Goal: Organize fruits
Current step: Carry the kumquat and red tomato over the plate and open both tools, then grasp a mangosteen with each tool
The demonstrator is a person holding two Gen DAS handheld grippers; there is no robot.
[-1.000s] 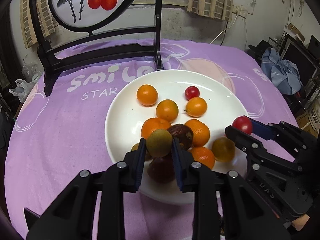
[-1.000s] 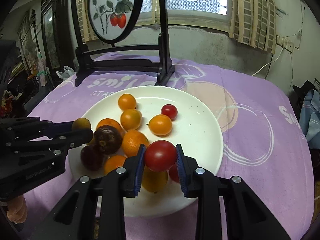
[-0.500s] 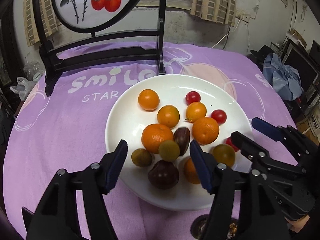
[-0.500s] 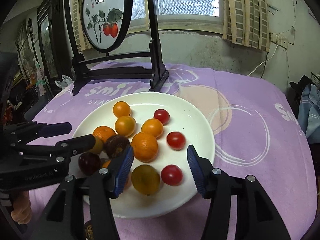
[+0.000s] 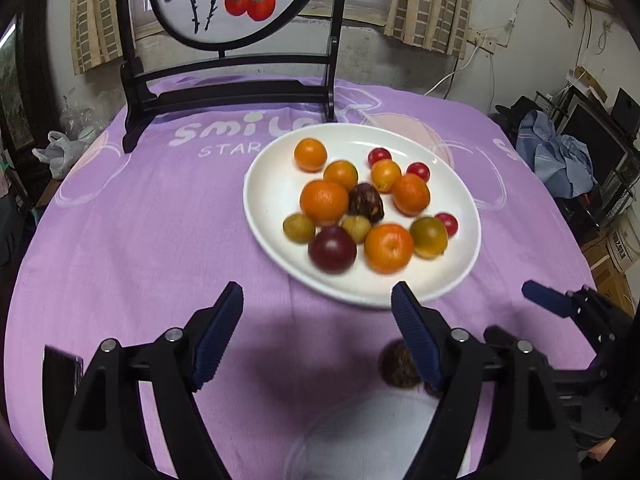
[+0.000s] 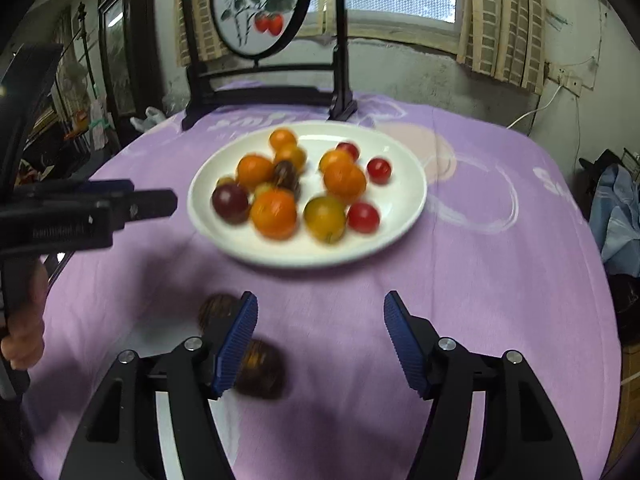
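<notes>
A white plate (image 5: 272,240) on the purple cloth holds several fruits: oranges (image 5: 324,202), red cherry tomatoes (image 5: 418,171), dark plums (image 5: 332,249) and small green-brown fruits (image 5: 299,228). The plate also shows in the right wrist view (image 6: 404,200). My left gripper (image 5: 318,338) is open and empty, held back from the plate's near rim. My right gripper (image 6: 320,338) is open and empty, also short of the plate. A dark brown fruit (image 5: 396,366) lies on the cloth by the left gripper's right finger. Two dark fruits (image 6: 218,312) (image 6: 260,368) lie by the right gripper's left finger.
A black wooden stand with a round painted screen (image 5: 236,4) stands on the table's far side. The rim of a second white dish (image 5: 360,436) shows at the near edge. Blue clothes (image 5: 556,156) and boxes lie off the table to the right.
Both grippers have pulled back from the plate toward the near edge and stay open. Their fruits, a green-brown one and a red tomato, were let go onto the plate earlier.
</notes>
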